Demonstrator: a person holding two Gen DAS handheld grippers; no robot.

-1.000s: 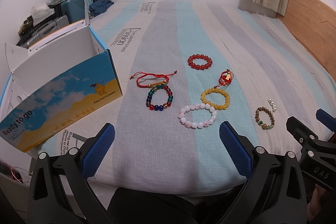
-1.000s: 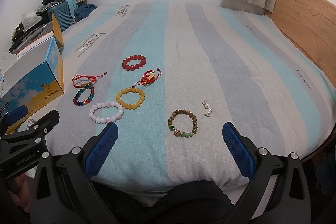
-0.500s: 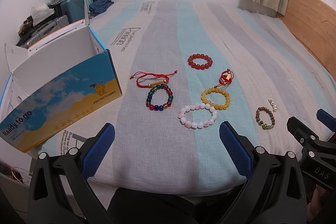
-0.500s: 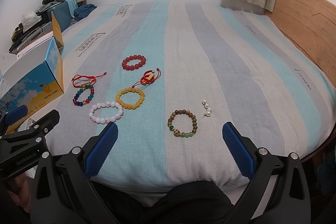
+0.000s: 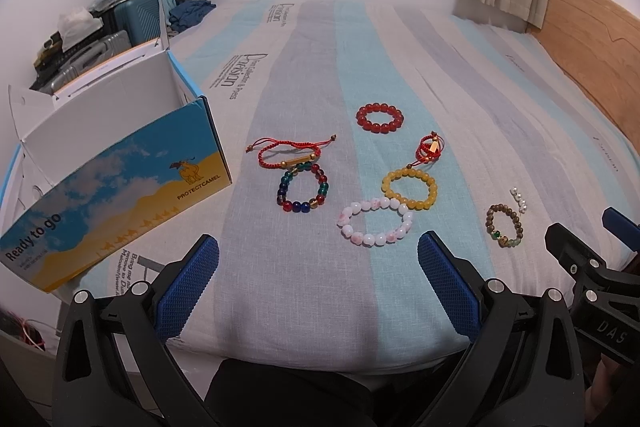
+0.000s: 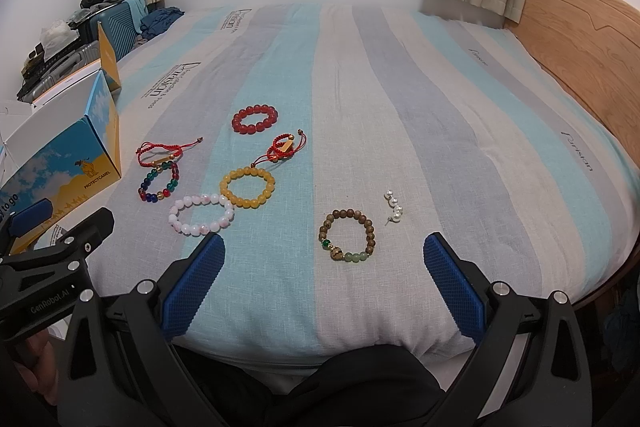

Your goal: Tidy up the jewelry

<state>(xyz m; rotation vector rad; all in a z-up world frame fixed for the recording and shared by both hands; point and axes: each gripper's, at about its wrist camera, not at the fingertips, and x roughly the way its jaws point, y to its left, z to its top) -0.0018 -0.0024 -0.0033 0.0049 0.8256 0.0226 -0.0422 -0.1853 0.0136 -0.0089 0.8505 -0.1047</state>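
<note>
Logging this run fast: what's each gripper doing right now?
Left gripper: jaws open, holding nothing.
Right gripper: jaws open, holding nothing.

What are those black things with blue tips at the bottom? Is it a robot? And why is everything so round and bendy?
No robot: a person holds two grabbing tools, each with a wide-angle camera that bends the picture. One picture looks along the left gripper, the other along the right gripper. Both have their jaws wide open and hold nothing. Ahead is a striped bed with jewelry on it: a red bead bracelet, a yellow one, a pink and white one, a brown wooden one, a multicolored one, two red cord bracelets and small pearls. An open cardboard box waits on the left.
</note>
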